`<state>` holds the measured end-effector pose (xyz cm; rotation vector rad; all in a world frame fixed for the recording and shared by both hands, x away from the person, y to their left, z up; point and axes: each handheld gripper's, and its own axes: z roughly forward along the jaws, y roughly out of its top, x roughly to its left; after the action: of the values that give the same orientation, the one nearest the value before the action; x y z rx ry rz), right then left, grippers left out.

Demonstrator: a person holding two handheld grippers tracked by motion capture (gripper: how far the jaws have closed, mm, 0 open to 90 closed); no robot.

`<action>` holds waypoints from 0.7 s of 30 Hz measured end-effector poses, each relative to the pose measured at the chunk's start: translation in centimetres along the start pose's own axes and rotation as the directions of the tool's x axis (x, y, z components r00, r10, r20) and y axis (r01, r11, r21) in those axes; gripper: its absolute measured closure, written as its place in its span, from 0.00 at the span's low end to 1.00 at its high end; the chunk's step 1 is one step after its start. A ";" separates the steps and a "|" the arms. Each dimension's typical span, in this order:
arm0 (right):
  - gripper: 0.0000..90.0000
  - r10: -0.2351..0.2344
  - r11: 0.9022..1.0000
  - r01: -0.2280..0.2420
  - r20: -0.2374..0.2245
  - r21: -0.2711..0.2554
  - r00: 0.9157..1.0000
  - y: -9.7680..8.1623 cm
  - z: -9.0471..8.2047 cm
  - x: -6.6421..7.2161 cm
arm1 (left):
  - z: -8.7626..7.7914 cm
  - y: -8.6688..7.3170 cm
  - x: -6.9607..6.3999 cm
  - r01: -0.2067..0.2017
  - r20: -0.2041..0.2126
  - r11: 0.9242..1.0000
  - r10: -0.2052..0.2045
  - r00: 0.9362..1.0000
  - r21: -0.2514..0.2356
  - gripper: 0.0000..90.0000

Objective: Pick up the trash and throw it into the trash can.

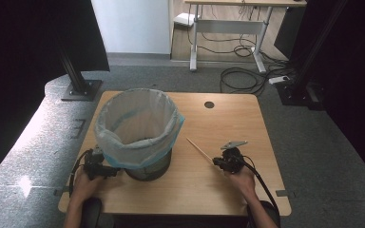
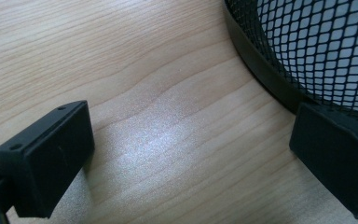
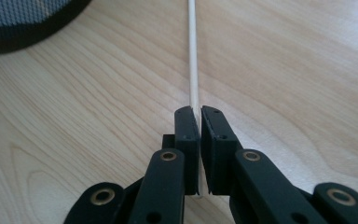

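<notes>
your right gripper (image 3: 199,112) pinches the wooden stick (image 3: 192,51); lift it level, then tip it into the lined mesh bin (image 1: 138,133). left gripper (image 2: 186,154) gapes beside it.

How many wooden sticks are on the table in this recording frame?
1. The wooden stick lies on the table right of the lined mesh bin, its near end clamped in the right hand-held gripper. Any inside the bin would be hidden.

No legible text.
No words, labels, brands, numbers or signs can be read anywhere: desk (image 1: 247,123), mesh bin (image 1: 148,168) and stick (image 3: 192,56) are all unmarked.
</notes>
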<state>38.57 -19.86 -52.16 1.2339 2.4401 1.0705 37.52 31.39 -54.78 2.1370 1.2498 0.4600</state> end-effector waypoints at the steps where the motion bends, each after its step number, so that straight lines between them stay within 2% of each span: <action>1: 0.94 0.002 1.000 -0.002 -0.003 -0.001 1.000 0.1 -0.2 -0.1 | 0.0 0.0 0.0 0.000 0.000 1.000 0.000 1.000 0.000 0.00; 12: 0.94 -0.031 0.999 0.031 -0.004 -0.013 1.000 2.0 -2.4 -0.2 | 0.0 0.0 0.0 0.000 0.000 1.000 0.000 1.000 0.000 0.00; 21: 0.95 -0.035 0.999 0.034 -0.019 -0.041 0.999 4.2 -4.9 -0.3 | 0.0 0.0 0.0 0.000 0.000 1.000 0.000 1.000 0.001 0.00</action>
<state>39.09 -20.98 -45.81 1.1704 2.4323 1.1225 37.52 31.40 -54.78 2.1383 1.2498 0.4594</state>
